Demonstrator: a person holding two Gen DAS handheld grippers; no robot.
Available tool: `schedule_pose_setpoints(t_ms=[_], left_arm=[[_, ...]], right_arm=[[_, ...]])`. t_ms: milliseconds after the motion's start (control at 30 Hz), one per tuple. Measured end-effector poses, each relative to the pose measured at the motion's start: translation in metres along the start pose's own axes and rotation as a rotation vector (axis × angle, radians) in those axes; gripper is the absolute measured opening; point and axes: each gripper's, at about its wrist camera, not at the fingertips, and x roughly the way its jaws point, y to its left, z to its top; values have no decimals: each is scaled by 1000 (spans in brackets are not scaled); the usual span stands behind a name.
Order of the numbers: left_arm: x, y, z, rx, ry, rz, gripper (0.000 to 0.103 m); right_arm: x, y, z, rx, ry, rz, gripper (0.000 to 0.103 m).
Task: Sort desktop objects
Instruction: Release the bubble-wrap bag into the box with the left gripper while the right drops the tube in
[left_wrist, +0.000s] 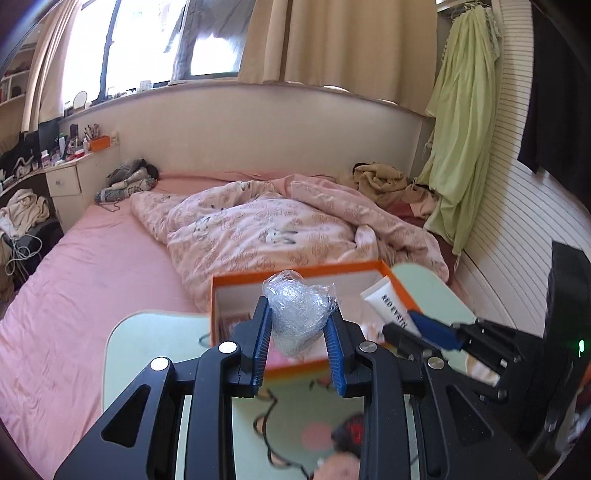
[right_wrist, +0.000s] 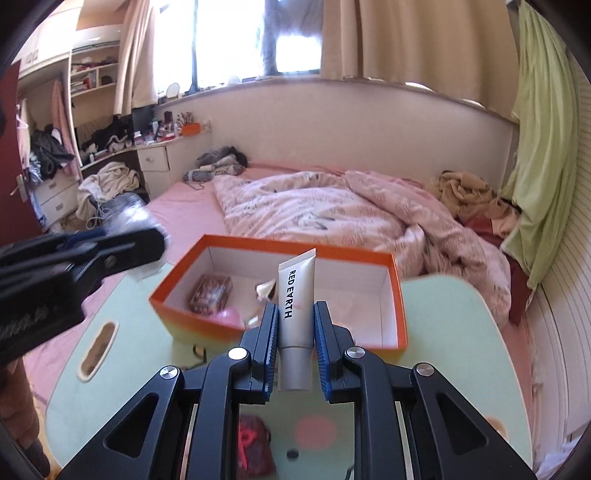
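Box is what both loads turn on: the open orange cardboard box with white walls (right_wrist: 391, 295) sits ahead of and below both tools, near the far edge of the pale green lap table (right_wrist: 461, 314). The left gripper (left_wrist: 297, 321) clamps a crumpled clear plastic-wrap ball (left_wrist: 295, 314). The right gripper (right_wrist: 295, 347) pinches a white tube with a silver cap (right_wrist: 295, 306), long axis pointing toward the box. Behind lies a pink bed (left_wrist: 74, 266).
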Motion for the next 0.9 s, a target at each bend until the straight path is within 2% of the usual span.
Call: schedule_pose_setpoints(t_ms=[267,567,633,667,700,733,900], left_arm=[[62,9,2,-5,88,34,29],[97,11,-9,-21,145,28,29],[101,10,-10,-17,156,19,41],[104,8,-11,-1,173,31,65],[104,7,-11,5,165,48,78],[104,6,-12,10,155,65,79],[97,7,-13,-2,126,49,79]], right_arm=[[42,-4,8,-20,37,11,18],[72,-14,1,-1,80,13,18],[75,-13,0,-20,82,-9,20],[75,-13,0,-23,78,-25,34],[75,-12,0,-26,71,-40,44],[73,-12,-1,-28,55,-52,55],[66,-13,0,-24,32,-47,55]])
